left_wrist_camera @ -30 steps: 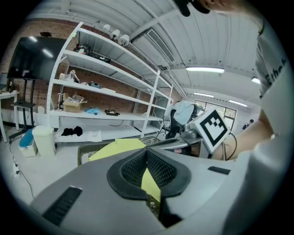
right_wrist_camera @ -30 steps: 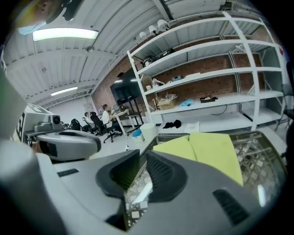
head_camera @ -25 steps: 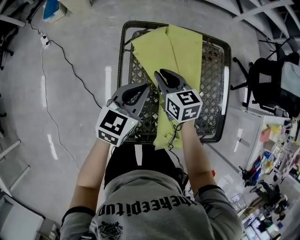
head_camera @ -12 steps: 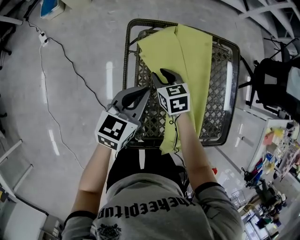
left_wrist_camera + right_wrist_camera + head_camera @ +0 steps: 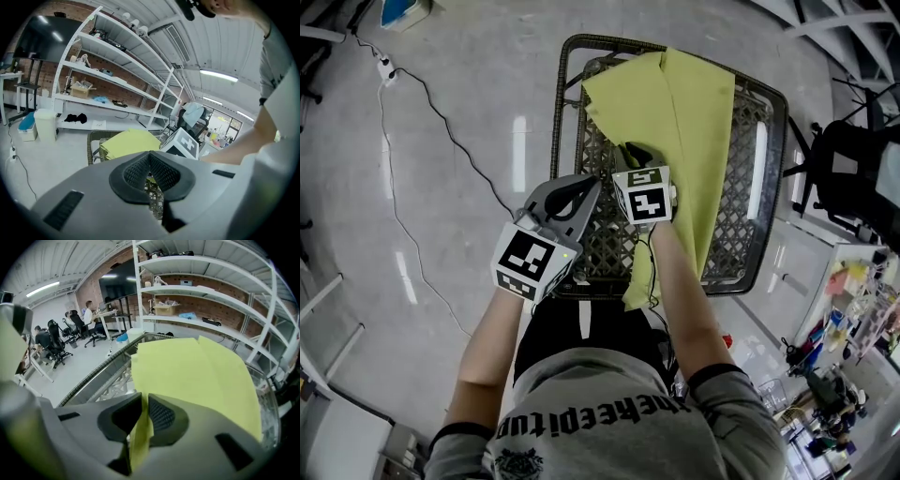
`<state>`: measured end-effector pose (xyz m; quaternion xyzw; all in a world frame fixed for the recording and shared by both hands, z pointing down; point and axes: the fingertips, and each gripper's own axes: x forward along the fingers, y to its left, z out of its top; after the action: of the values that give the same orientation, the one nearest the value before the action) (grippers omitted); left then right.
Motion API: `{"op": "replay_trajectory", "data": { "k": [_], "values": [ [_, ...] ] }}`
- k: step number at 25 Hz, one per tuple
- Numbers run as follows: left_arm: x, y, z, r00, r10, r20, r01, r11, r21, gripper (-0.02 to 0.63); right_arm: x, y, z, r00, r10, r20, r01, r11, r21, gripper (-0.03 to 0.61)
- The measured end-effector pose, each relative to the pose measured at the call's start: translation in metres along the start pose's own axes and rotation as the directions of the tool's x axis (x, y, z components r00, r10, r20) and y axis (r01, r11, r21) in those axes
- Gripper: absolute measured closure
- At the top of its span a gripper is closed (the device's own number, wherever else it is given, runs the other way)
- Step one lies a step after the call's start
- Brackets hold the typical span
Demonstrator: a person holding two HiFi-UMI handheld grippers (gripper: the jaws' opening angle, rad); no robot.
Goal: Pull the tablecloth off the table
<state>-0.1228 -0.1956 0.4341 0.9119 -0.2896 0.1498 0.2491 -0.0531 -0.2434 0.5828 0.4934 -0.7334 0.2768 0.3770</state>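
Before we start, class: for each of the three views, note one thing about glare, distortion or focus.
Head view: white glare streaks on the glossy floor. Left gripper view: fisheye bends the shelving, corners black. Right gripper view: the tablecloth is sharp further off, blurred nearest the lens.

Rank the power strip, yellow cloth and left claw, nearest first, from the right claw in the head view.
1. Yellow cloth: pinched in the right claw, which has just been closing.
2. Left claw: close beside, on its left.
3. Power strip: on the floor, far upper left.
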Motion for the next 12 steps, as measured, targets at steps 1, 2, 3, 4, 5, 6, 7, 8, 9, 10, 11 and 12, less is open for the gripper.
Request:
{"op": "replay_trajectory", "data": {
  "k": [1,2,3,4,5,6,7,8,9,10,11,12],
  "values": [
    [0.0,0.0,-0.001,1.0,0.001,-0.001,-0.001,1.0,-0.002,0.6,0.0,-0.002,0.0,1.0,-0.015,-0.001,0.015,1.0,0.003,0.539],
    [0.0,0.001,-0.002,1.0,0.002,-0.002,-0.002,1.0,-0.003,0.598,0.0,-0.004,-0.001,1.0,-0.025,-0.003,0.025,1.0,0.001,0.548],
    [0.0,0.001,-0.002,1.0,0.003,-0.003,-0.003,1.0,-0.003,0.599,0.0,-0.004,0.0,1.0,-0.03,-0.005,0.03,1.0,-0.005,0.552],
    [0.0,0.001,-0.003,1.0,0.004,-0.004,-0.004,1.0,-0.003,0.6,0.0,-0.004,0.0,0.999,-0.033,-0.006,0.033,0.999,-0.016,0.555],
    [0.0,0.001,-0.003,1.0,0.005,-0.004,-0.005,1.0,-0.003,0.599,0.0,-0.003,0.001,0.999,-0.032,-0.008,0.032,0.999,-0.025,0.558],
    [0.0,0.001,-0.004,1.0,0.006,-0.005,-0.006,1.0,-0.003,0.6,0.001,-0.003,0.0,1.0,-0.028,-0.009,0.028,0.999,-0.029,0.563],
    [0.001,0.001,-0.004,1.0,0.006,-0.006,-0.006,1.0,-0.001,0.599,0.001,-0.004,0.0,1.0,-0.02,-0.009,0.02,0.999,-0.025,0.565],
    [0.001,0.0,-0.004,1.0,0.006,-0.007,-0.006,1.0,0.002,0.6,0.0,-0.005,0.001,1.0,-0.011,-0.004,0.011,1.0,-0.014,0.566],
    [0.001,-0.002,-0.003,1.0,0.004,-0.009,-0.004,1.0,0.006,0.599,-0.003,-0.005,0.003,1.0,-0.001,0.008,0.001,1.0,0.001,0.566],
    [0.001,-0.003,-0.003,1.0,0.002,-0.011,-0.002,1.0,0.011,0.6,-0.008,-0.005,0.006,1.0,0.007,0.029,-0.008,1.0,0.02,0.566],
    [0.001,-0.005,-0.002,1.0,0.0,-0.013,0.0,1.0,0.016,0.598,-0.014,-0.006,0.012,0.998,0.014,0.055,-0.017,0.999,0.042,0.566],
    [0.002,-0.007,-0.001,1.0,-0.002,-0.014,0.003,1.0,0.02,0.6,-0.021,-0.008,0.018,0.996,0.02,0.085,-0.026,0.997,0.066,0.566]
  ]
}}
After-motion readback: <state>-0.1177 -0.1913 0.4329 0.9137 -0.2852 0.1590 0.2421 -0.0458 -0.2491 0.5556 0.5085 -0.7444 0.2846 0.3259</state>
